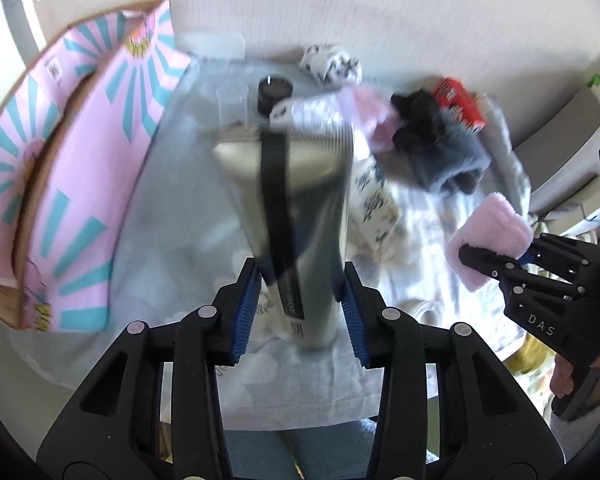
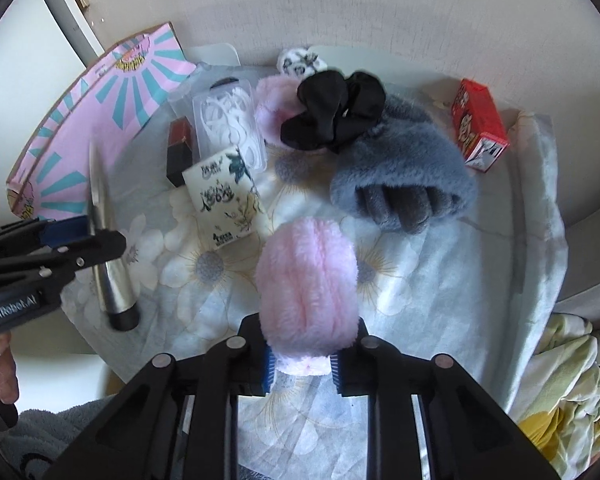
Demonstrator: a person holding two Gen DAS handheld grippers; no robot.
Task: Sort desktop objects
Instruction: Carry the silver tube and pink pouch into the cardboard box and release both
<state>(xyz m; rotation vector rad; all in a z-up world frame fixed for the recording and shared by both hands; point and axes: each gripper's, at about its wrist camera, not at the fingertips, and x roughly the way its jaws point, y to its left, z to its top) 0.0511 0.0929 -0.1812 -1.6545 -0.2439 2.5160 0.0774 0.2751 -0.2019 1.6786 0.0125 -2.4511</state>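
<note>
Silver, that tapered metallic tube with the black cap (image 1: pixel 296 216): your left hand-held gripper (image 1: pixel 300 300) pinches it low near the cap, lifted off the surface (image 2: pixel 440 280), probably bound for the pink-and-teal cardboard box (image 1: pixel 84 184). Your right hand-held gripper (image 2: pixel 302 364) clamps the fluffy pink plush item (image 2: pixel 308 276) above the cloth. Blur smears the tube's label; unreadable.

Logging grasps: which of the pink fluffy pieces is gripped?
The nearer pink fluffy piece, clamped in the right gripper; the other lies beside the black scrunchie.
</note>
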